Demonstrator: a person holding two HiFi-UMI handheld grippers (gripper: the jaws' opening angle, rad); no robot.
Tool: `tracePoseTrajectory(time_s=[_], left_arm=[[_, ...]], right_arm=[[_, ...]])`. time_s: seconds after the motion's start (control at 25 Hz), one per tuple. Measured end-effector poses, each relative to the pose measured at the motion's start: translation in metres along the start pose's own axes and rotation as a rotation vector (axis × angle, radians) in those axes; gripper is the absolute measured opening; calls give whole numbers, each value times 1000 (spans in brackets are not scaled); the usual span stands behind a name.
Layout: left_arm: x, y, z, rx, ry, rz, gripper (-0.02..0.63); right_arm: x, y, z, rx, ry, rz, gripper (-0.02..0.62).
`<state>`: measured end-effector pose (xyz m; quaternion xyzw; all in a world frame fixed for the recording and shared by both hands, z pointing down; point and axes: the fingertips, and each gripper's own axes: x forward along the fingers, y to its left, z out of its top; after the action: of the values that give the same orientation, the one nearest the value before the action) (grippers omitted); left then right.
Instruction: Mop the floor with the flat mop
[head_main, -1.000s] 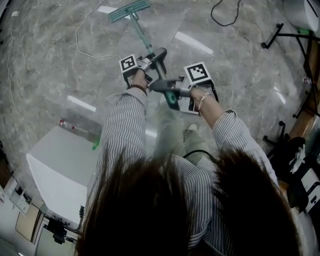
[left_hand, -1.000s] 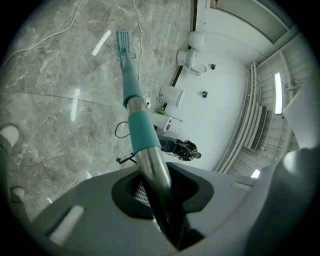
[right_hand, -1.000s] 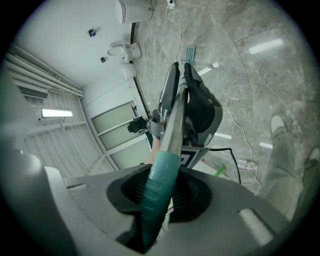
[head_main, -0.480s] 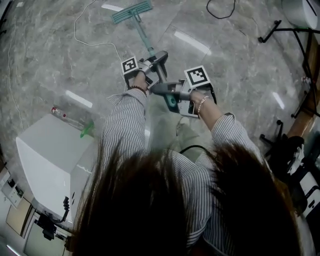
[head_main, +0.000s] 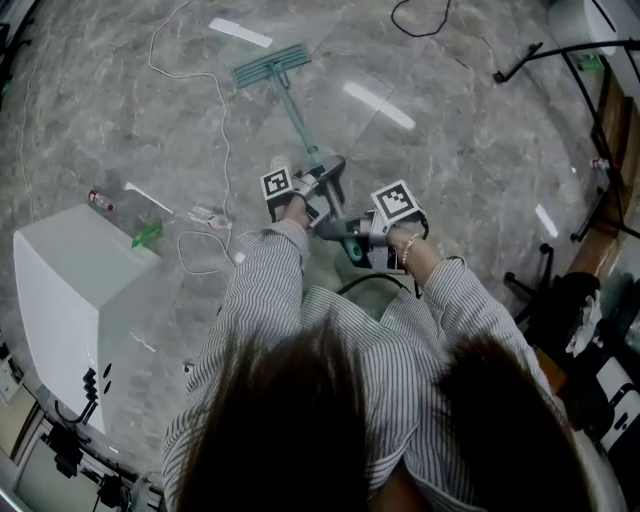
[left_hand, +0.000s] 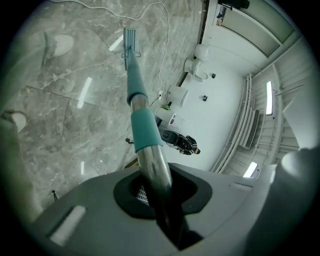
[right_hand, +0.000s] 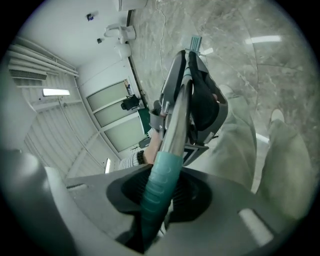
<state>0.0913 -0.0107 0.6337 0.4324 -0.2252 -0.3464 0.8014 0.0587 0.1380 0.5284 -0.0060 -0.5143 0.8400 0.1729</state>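
The flat mop has a teal head (head_main: 270, 67) lying on the grey marble floor ahead of me, and a metal pole with teal sleeves (head_main: 297, 118) running back to my hands. My left gripper (head_main: 322, 178) is shut on the metal part of the pole (left_hand: 150, 165), higher up the shaft. My right gripper (head_main: 335, 230) is shut on the teal grip at the pole's near end (right_hand: 160, 192). In the left gripper view the mop head (left_hand: 129, 41) shows far down the pole. The right gripper view shows the left gripper (right_hand: 195, 100) ahead on the pole.
A white box-shaped unit (head_main: 70, 300) stands at my left. A white cable (head_main: 215, 110) snakes over the floor beside the mop, a black cable (head_main: 420, 20) lies farther off. Dark stand legs (head_main: 545, 55) and furniture (head_main: 590, 310) line the right side.
The mop head has moved nearer and lower in the head view, pulled back along the floor. Both grippers keep their hold on the pole. My view has shifted, and the white unit sits farther left.
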Motion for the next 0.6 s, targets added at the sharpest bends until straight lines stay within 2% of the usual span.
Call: tracePoseTrajectory(time_s=[0.16, 0.28, 0.4, 0.6], left_arm=[[-30, 33, -60, -11, -1, 29, 48], [-45, 45, -91, -48, -4, 21, 38], [-60, 51, -112, -75, 13, 9, 34], [-83, 58, -130, -59, 43, 28, 37]], right_arm=[[-11, -27, -67, 8, 28, 40, 94], [-15, -33, -101, 27, 14, 89, 94], [-12, -40, -124, 32, 0, 118, 95], [-1, -42, -149, 50, -31, 180, 97]])
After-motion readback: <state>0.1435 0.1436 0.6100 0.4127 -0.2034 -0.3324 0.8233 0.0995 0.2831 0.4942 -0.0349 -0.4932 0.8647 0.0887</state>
